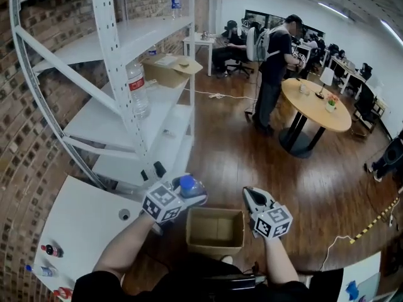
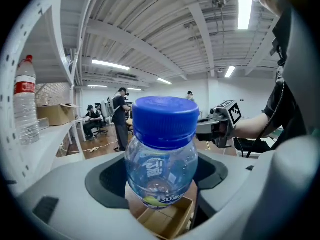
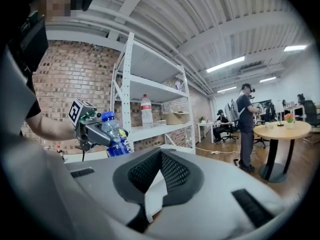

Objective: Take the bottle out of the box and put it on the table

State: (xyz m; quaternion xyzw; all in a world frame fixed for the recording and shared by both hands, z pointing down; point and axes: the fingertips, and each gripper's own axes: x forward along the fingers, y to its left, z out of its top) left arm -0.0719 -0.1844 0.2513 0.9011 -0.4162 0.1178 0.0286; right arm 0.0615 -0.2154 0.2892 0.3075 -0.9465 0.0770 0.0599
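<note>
Since the clear plastic bottle with the blue cap [image 1: 191,185] is out of the open brown cardboard box [image 1: 215,231], up over its far left corner and pinched at the body by the left gripper's [image 1: 178,195] fingers [image 2: 75,184], what's left looks like the carry. Swing left to the white surface [image 1: 82,219]. Pick a bare patch away from the small bottles [image 1: 51,251] near its left edge. Seat the base flat before letting go. Right gripper [image 1: 255,200]: fingers pressed together, empty. Keep it out of the path.
</note>
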